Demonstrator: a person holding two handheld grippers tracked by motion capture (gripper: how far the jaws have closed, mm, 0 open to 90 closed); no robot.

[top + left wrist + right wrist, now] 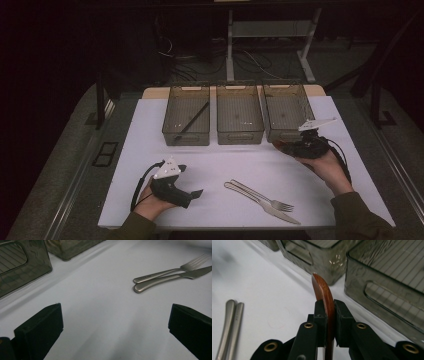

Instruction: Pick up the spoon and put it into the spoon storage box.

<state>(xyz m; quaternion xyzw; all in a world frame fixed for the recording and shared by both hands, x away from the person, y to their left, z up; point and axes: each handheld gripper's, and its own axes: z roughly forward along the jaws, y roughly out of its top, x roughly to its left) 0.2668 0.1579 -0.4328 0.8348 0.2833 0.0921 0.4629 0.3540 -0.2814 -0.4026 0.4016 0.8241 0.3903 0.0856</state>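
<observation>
Wooden piece (325, 293) clamped in right gripper (328, 307); left gripper (115, 322) spread wide.

A lab or recording room, not a home; the desk (150, 150) is draped in plain white cloth under a dark, unlit surround; loose cables (200, 62) trail over the floor behind it, beside the white frame legs (230, 45) of other furniture; 3 identical smoky plastic bins (240, 120) stand in a neat row.
</observation>
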